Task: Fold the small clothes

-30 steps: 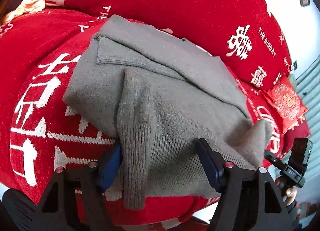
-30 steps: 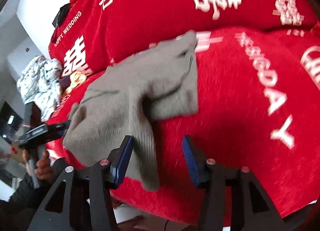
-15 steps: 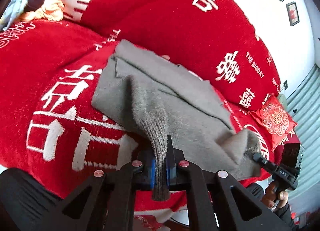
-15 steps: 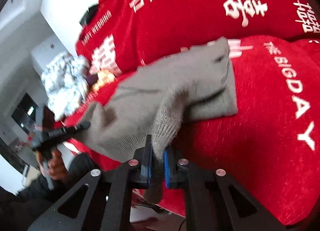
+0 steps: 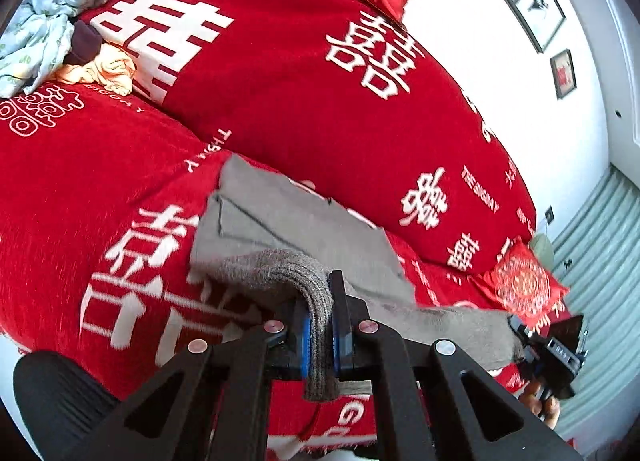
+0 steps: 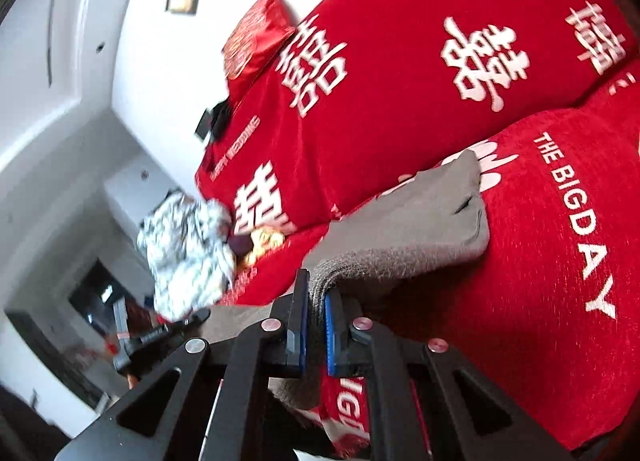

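At the far left of the left wrist view a crumpled pale-blue cloth (image 5: 48, 9) and a yellow garment (image 5: 102, 71) lie bunched against the sofa back, seemingly set aside and not part of the step in hand; further right the grey knit sweater (image 5: 288, 221) lies on the red sofa cover (image 5: 120, 149), its far part flat on the seat while its near edge is lifted; the left gripper (image 5: 320, 325) has its fingers pressed together on a ribbed cuff or hem corner, probably so that the edge can be carried over as one straight fold; right of that the fabric stretches taut to the right gripper (image 6: 316, 317), whose fingers likewise pinch a ribbed corner, so the two holds keep the edge level between them; the pinched fabric hides the fingers' inner faces, and whether each grips a sleeve or the hem I cannot tell; the sweater's underside and the seat beneath it are hidden; the sofa's front edge is cut off by the gripper bodies, and the right wrist view is blurred at its left.
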The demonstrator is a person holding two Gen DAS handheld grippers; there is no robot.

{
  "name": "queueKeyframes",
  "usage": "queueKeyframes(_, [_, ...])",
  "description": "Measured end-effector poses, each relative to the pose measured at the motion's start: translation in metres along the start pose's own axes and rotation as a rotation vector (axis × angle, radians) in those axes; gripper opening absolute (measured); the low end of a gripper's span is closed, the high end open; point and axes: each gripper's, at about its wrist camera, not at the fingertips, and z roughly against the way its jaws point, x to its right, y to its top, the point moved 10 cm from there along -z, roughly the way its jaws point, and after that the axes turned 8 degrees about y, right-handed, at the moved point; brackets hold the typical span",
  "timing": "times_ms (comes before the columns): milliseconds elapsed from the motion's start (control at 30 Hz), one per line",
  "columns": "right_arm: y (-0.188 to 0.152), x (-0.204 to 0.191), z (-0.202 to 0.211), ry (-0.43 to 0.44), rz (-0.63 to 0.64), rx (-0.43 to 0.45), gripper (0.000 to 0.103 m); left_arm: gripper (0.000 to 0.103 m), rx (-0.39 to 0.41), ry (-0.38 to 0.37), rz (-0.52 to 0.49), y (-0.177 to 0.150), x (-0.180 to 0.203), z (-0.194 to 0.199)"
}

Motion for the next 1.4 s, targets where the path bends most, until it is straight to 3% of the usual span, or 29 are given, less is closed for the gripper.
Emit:
queueKeyframes(167, [0.025, 0.026, -0.019, -0.024, -0.119, 0.040, 0.007, 0.008, -0.012, 0.053, 0.015, 0.027, -0.001, -0.033])
queueKeyframes(667, [0.073, 0.092, -0.078, -0.200, -0.220, 0.025, 0.007, 0.008, -0.076, 0.161, 0.012, 0.070, -0.004, -0.122])
queueKeyframes(1067, [0.107, 0.101, -0.125, -0.314, -0.140, -0.050, 0.007, 0.008, -0.141, 0.273, -0.006, 0.096, -0.017, -0.168])
queueKeyframes(1400, [0.127, 0.138, -0.160, -0.407, -0.153, -0.103, 0.007, 0.008, -0.206, 0.332, -0.050, 0.122, -0.010, -0.226])
